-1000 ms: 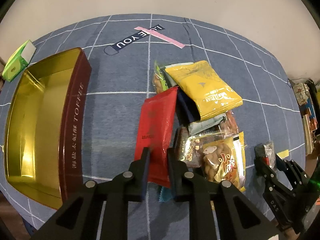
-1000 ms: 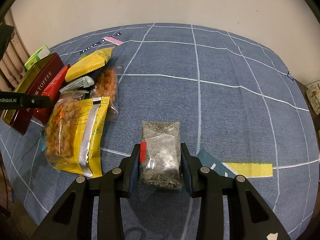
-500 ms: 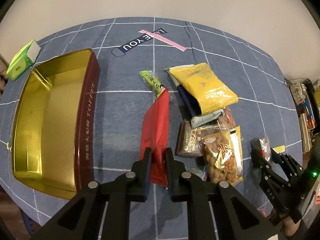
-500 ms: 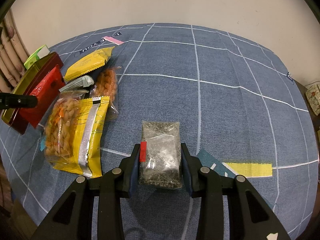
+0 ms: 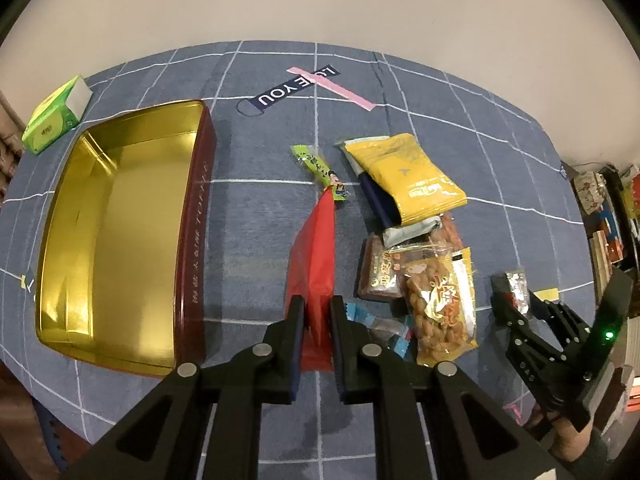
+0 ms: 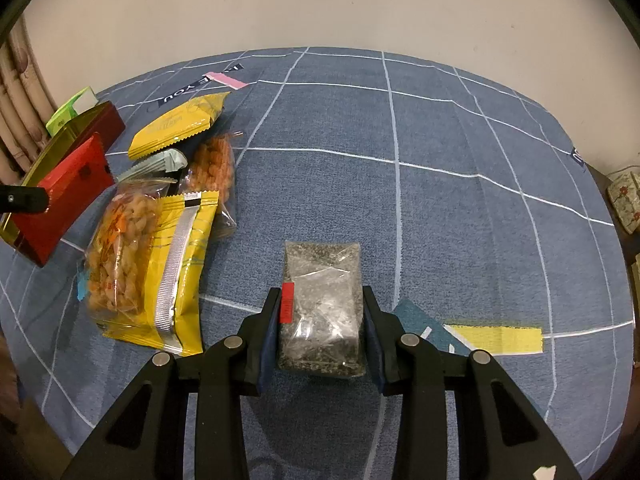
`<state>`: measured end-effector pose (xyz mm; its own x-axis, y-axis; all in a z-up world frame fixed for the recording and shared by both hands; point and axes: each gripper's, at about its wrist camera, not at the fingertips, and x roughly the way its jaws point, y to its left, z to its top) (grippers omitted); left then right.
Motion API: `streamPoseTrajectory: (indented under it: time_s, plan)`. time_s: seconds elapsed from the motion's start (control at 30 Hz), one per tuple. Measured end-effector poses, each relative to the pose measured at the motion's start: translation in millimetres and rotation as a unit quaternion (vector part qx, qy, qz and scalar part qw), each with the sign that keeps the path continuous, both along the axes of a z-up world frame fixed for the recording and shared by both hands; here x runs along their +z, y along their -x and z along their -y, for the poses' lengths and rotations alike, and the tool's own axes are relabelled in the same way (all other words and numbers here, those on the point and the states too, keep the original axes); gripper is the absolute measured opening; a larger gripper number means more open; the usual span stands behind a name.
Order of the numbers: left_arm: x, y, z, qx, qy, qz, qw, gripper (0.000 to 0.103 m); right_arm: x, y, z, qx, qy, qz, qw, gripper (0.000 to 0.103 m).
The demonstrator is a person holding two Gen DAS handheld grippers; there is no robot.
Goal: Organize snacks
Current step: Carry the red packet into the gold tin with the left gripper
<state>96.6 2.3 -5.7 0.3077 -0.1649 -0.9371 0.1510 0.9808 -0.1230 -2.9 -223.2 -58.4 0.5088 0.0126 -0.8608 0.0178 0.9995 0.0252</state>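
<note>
My left gripper (image 5: 316, 316) is shut on a red snack packet (image 5: 314, 256) and holds it on edge above the blue cloth, right of the open gold tin (image 5: 120, 236); the packet also shows in the right wrist view (image 6: 68, 188). My right gripper (image 6: 320, 316) is shut on a clear bag of dark seeds (image 6: 322, 304), low over the cloth; it shows in the left wrist view (image 5: 516, 292) at the right. A pile of snacks lies between them: a yellow packet (image 5: 404, 178), a bag of twisted crackers (image 5: 438, 304) and a green stick (image 5: 318, 170).
A green tissue pack (image 5: 54, 118) lies beyond the tin at the far left. A dark "YOU" strap (image 5: 288, 88) and pink tape lie at the back of the table. Yellow tape (image 6: 500, 338) marks the cloth near my right gripper. Shelves of clutter stand at the far right.
My left gripper has lifted the red packet off the pile and turned it on edge, uncovering the green stick. The right gripper and its seed bag have not moved.
</note>
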Motion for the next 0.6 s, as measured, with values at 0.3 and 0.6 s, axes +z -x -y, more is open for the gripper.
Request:
streamPoseTrajectory:
  time_s: [0.3, 0.6]
  plan:
    - [23, 4, -9, -0.001, 0.005, 0.02, 0.9998, 0.012, 0, 0, 0, 0.0, 0.001, 0.0, 1.0, 0.036]
    - [41, 5, -36, 0.018, -0.004, 0.039, 0.9991, 0.012, 0, 0, -1, -0.001, 0.004, 0.002, 1.0, 0.036]
